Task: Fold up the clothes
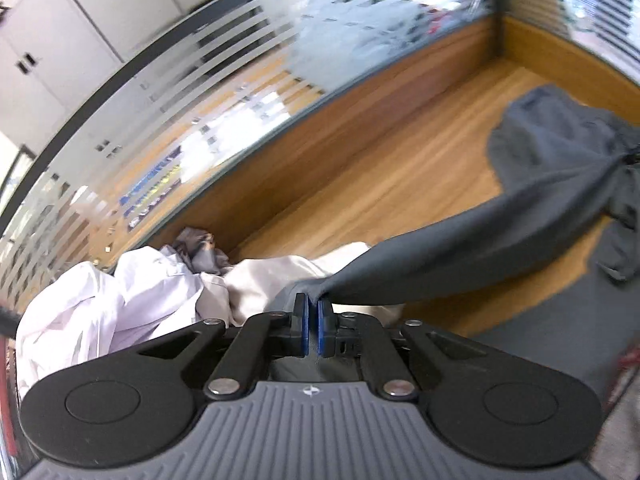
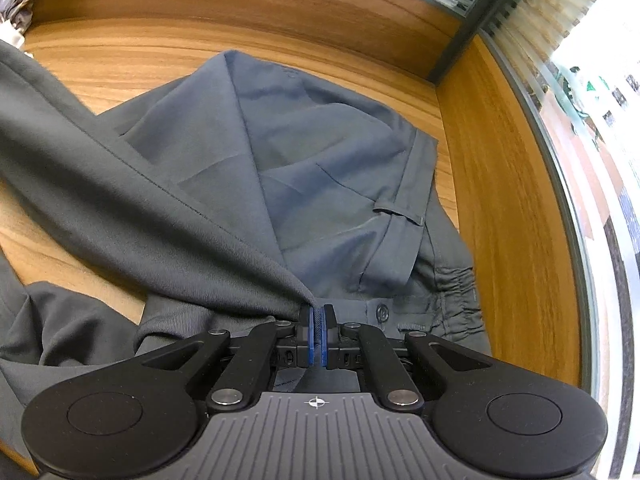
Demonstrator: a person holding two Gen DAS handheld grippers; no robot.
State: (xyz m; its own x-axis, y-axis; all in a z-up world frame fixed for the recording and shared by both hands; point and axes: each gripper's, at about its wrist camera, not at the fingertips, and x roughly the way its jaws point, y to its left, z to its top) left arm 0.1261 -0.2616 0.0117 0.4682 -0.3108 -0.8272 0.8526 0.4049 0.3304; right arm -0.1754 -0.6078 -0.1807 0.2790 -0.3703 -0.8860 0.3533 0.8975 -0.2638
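A pair of dark grey trousers (image 2: 304, 168) lies on the wooden table (image 2: 120, 60), waistband with a button near my right gripper. My right gripper (image 2: 318, 312) is shut on a fold of that grey cloth close to the waistband. In the left wrist view my left gripper (image 1: 313, 302) is shut on another edge of the grey trousers (image 1: 460, 256), and the cloth stretches taut from its blue pads up to the right, lifted off the table (image 1: 380, 184). The far trouser part bunches at the right edge of that view.
A heap of white and beige garments (image 1: 132, 300) with a grey crumpled piece lies left of my left gripper. A low wooden wall (image 2: 500, 200) topped by striped glass borders the table on the far and right sides.
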